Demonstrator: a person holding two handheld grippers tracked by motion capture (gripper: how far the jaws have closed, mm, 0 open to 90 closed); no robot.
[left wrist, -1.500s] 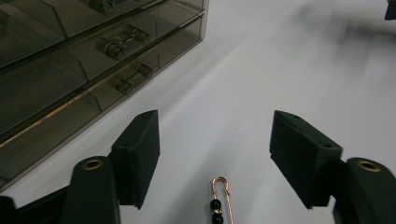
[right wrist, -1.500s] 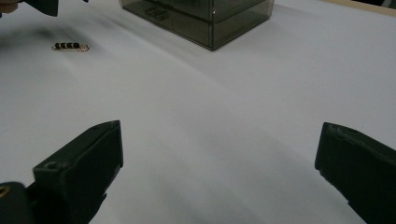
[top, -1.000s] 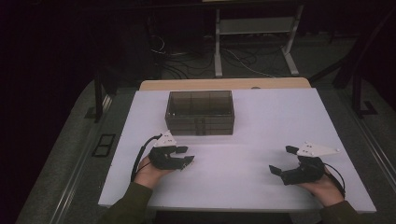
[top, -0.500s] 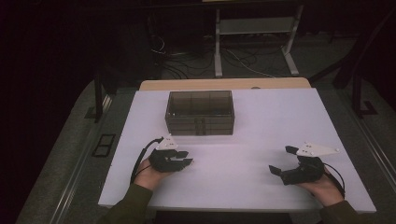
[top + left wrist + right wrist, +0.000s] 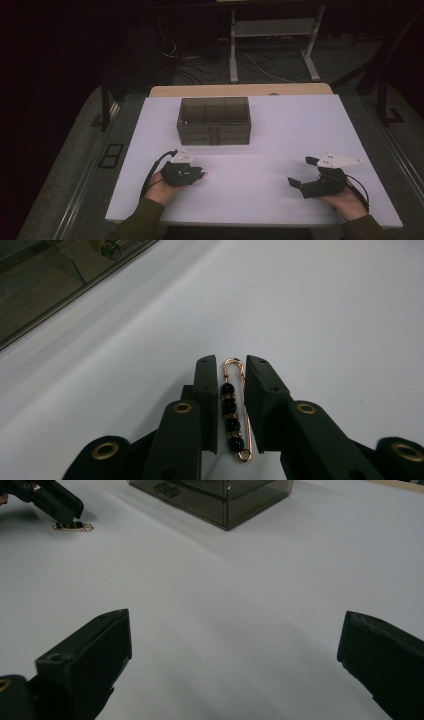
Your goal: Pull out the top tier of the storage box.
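Copper-wire pin [image 5: 235, 407] with black beads lies flat between the closing left tool [image 5: 231, 365], not pinched yet; could skid. Right tool [image 5: 235, 645] gapes empty.

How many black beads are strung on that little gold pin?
4, in one row along the pin, which lies on the white table between the left gripper jaws; none looks hidden.

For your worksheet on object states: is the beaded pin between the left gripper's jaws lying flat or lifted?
Lying flat: the beaded pin rests lengthwise on the white table.
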